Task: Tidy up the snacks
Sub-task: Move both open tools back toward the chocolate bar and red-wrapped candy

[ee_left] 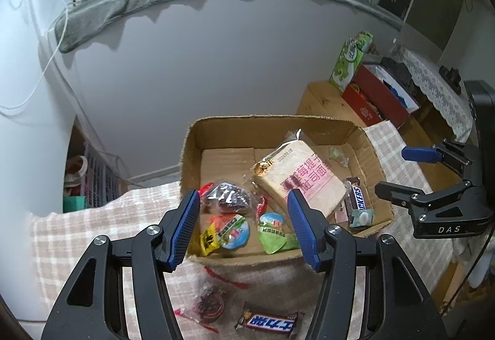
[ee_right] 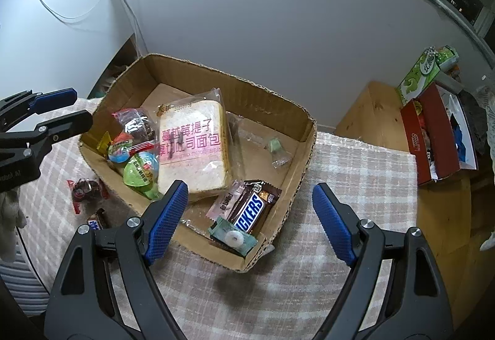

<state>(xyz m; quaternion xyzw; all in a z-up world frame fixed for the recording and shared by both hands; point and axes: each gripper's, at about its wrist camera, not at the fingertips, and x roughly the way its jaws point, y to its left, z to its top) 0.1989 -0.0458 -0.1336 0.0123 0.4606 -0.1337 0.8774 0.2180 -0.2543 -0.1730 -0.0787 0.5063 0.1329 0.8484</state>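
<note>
Both my claws, left (ee_left: 244, 225) and right (ee_right: 250, 222), hang open and empty above the cardboard box (ee_right: 297, 185). Two snacks remain outside: a chocolate bar (ee_left: 269, 321) and a dark wrapped sweet (ee_left: 210, 304). To finish well, I lower the left claw squarely over one, closing gently across its width.

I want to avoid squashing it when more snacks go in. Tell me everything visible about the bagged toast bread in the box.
The toast bread is a thick square block of pale sliced bread in a clear plastic bag printed with pink Chinese characters. The bag's twisted end points toward the far wall of the cardboard box. It lies flat mid-box on the floor, beside the green jelly cup. Neither gripper touches it.
</note>
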